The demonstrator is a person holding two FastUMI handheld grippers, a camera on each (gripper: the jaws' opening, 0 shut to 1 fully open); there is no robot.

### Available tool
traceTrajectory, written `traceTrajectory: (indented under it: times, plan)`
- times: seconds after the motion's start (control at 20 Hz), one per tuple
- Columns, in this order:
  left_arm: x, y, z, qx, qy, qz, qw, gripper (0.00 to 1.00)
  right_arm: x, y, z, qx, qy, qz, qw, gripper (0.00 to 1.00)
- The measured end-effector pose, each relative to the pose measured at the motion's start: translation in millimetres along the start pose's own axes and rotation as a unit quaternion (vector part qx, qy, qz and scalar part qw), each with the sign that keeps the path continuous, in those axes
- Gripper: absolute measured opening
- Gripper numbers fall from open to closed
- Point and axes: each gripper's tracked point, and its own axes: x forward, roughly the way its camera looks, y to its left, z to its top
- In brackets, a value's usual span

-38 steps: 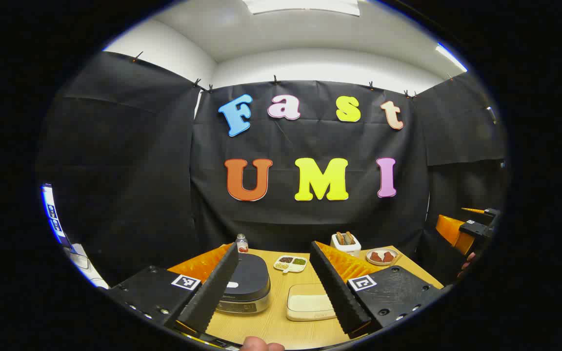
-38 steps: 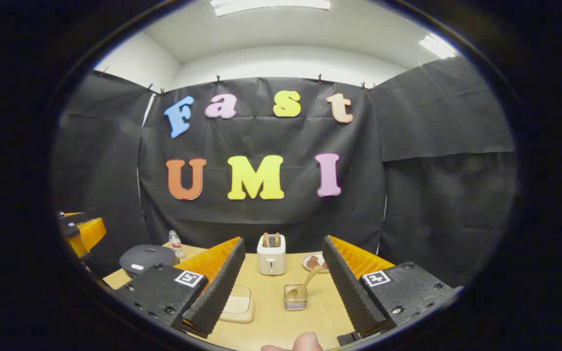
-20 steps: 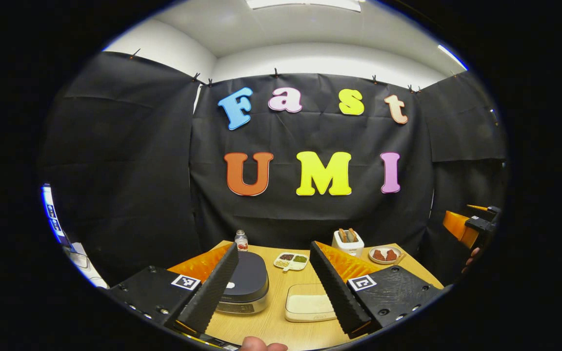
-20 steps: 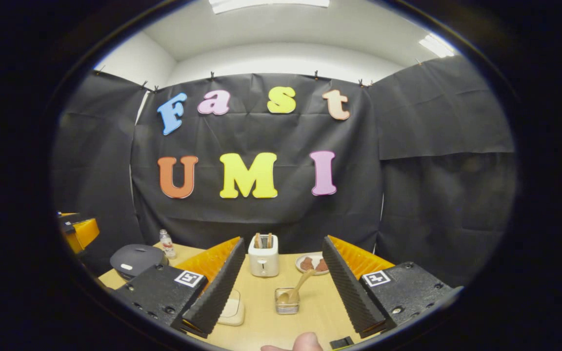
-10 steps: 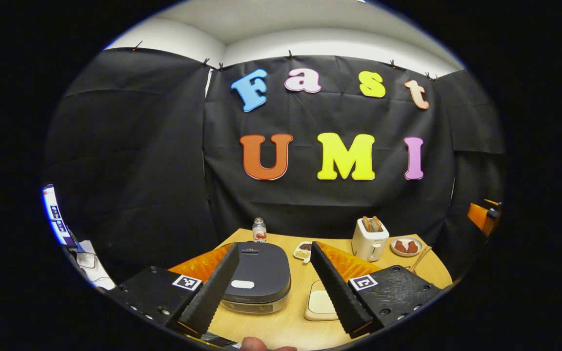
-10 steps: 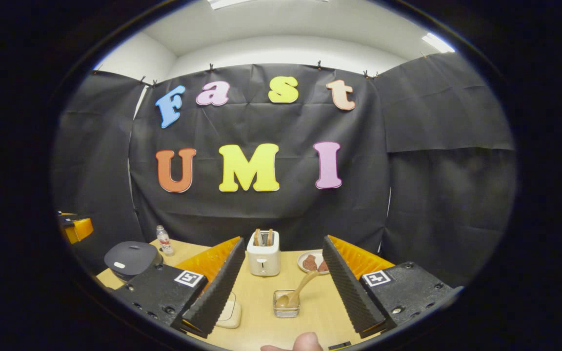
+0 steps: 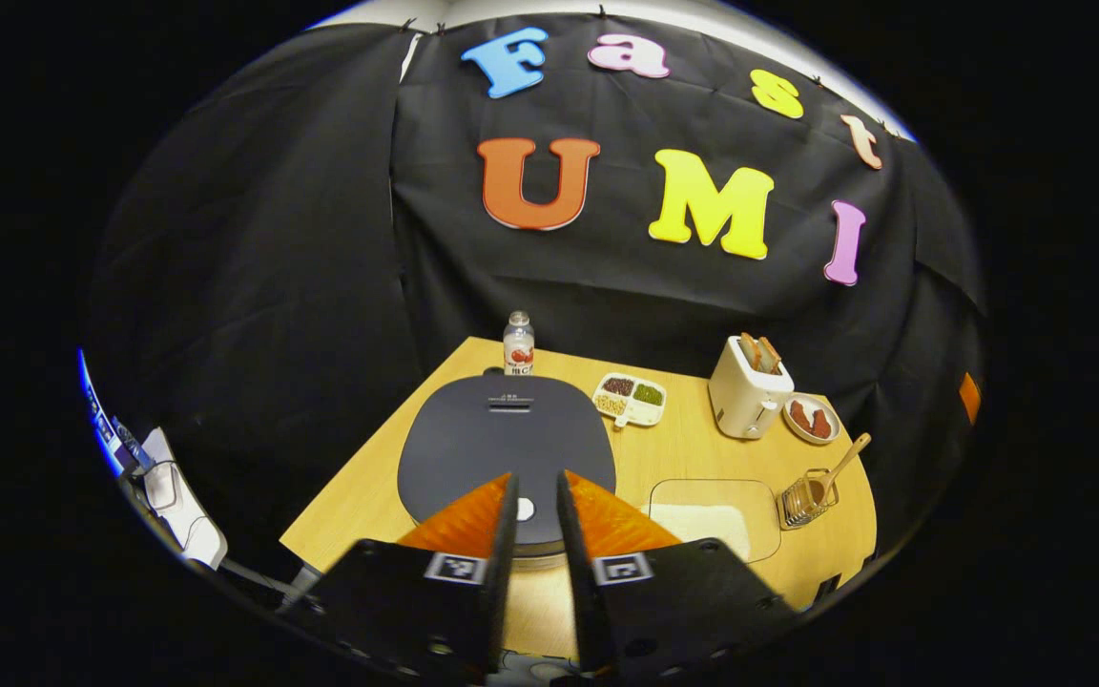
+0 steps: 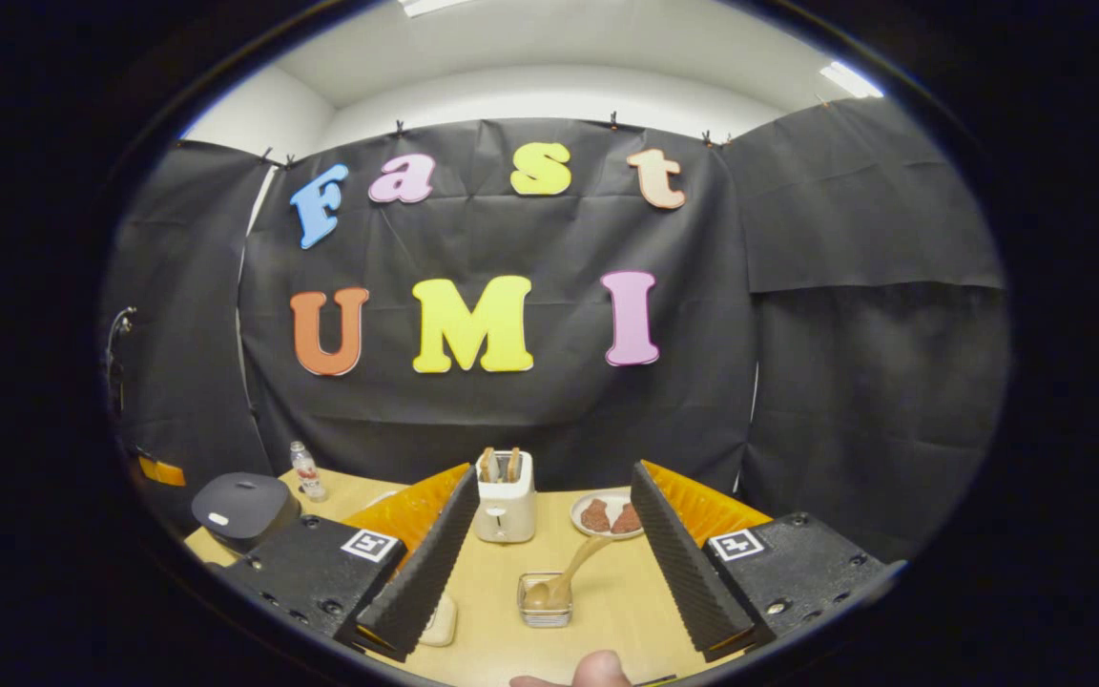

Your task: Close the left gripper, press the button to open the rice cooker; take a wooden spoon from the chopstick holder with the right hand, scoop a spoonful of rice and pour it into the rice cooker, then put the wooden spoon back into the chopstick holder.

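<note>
The dark grey rice cooker (image 7: 507,434) stands closed on the wooden table, its small white button (image 7: 525,509) at the lid's near edge. My left gripper (image 7: 536,477) hangs just above that button, its jaws drawn together with only a thin slit between them and nothing held. The wooden spoon (image 8: 576,565) leans in the wire chopstick holder (image 8: 544,603), a little ahead of my right gripper (image 8: 554,472), which is open and empty. A shallow white tray of rice (image 7: 710,523) lies between the cooker and the chopstick holder (image 7: 800,499). The rice cooker (image 8: 242,506) sits far left in the right gripper view.
A white toaster (image 7: 748,386) with bread, a plate of brown pieces (image 7: 810,418), a sectioned dish of beans (image 7: 631,396) and a small bottle (image 7: 518,343) line the back of the table (image 7: 359,496). A thumb (image 8: 590,671) shows at the bottom edge.
My left gripper has gone from open to shut, risen and tipped down over the cooker's button. My right gripper has drifted slightly right, staying open.
</note>
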Motion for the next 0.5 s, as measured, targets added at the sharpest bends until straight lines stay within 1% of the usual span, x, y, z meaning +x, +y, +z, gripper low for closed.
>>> traceTrajectory:
  times: [0.05,0.1,0.15,0.2,0.25,0.35,0.5]
  plan:
    - [6,1,-7,-0.007,0.017,-0.004,1.000,0.03,1,-3,-2,0.001,0.003,-0.003,1.000,1.00]
    - [14,2,-14,-0.013,0.033,-0.013,0.999,0.06,3,-8,-4,0.002,0.005,-0.006,1.000,1.00]
    - [22,7,-13,-0.011,0.037,-0.008,0.999,0.05,5,-12,-6,0.003,0.008,-0.010,1.000,1.00]
    - [37,9,-17,-0.025,0.046,-0.018,0.998,0.05,7,-15,-8,0.003,0.010,-0.012,1.000,1.00]
    - [35,9,-23,-0.037,0.061,-0.022,0.997,0.00,10,-18,-11,0.002,0.013,-0.014,1.000,1.00]
    - [48,15,-27,-0.052,0.077,-0.024,0.995,0.00,15,-24,-15,0.000,0.018,-0.018,1.000,1.00]
    - [64,25,-29,-0.045,0.085,-0.016,0.995,0.00,23,-31,-24,-0.001,0.029,-0.023,0.999,1.00]
